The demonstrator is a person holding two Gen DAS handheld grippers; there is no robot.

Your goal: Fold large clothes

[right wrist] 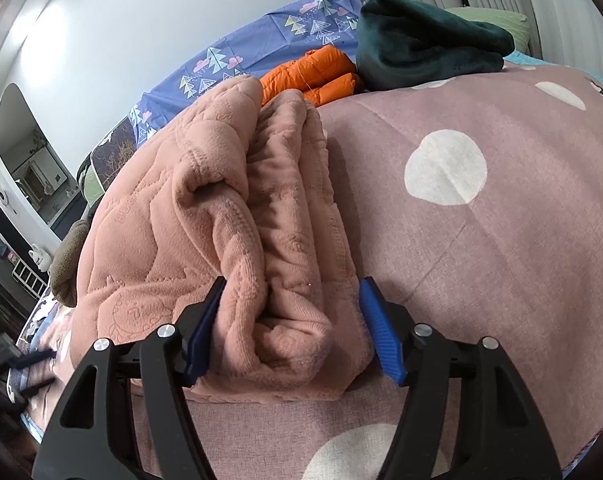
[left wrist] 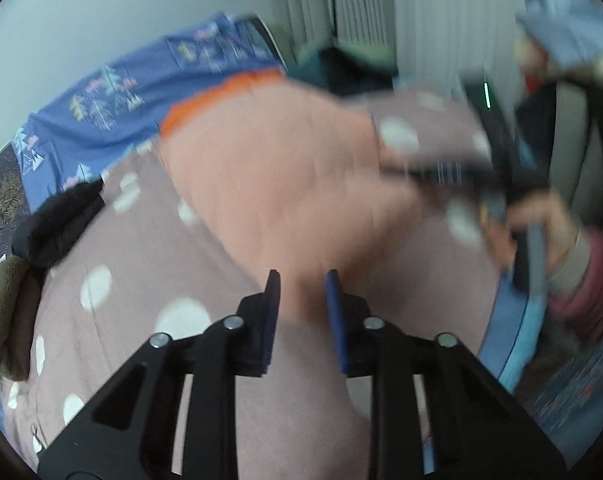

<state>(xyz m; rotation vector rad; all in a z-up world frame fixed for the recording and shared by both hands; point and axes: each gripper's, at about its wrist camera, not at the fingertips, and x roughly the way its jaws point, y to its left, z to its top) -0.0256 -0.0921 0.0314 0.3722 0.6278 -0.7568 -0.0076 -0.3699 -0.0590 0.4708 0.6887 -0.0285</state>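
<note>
A thick pink fleece garment point(right wrist: 229, 216) lies bunched in folds on the mauve dotted bedspread point(right wrist: 481, 240). My right gripper point(right wrist: 293, 312) is open, its blue pads on either side of the garment's near folded end, the left pad point(right wrist: 205, 328) touching the fleece. In the blurred left wrist view the same pink garment point(left wrist: 277, 176) spreads ahead. My left gripper point(left wrist: 303, 292) has a narrow gap between its pads, with the garment's near edge in the gap; I cannot tell whether it grips. The right gripper point(left wrist: 453, 172) and the hand holding it show at the garment's right side.
An orange puffer jacket point(right wrist: 317, 72) and a dark green fleece point(right wrist: 429, 44) lie behind the garment. A blue tree-print sheet point(right wrist: 261, 48) runs along the wall. A black garment point(left wrist: 61, 220) and an olive one point(left wrist: 5, 304) lie at the left. The bed edge point(left wrist: 513, 320) is at right.
</note>
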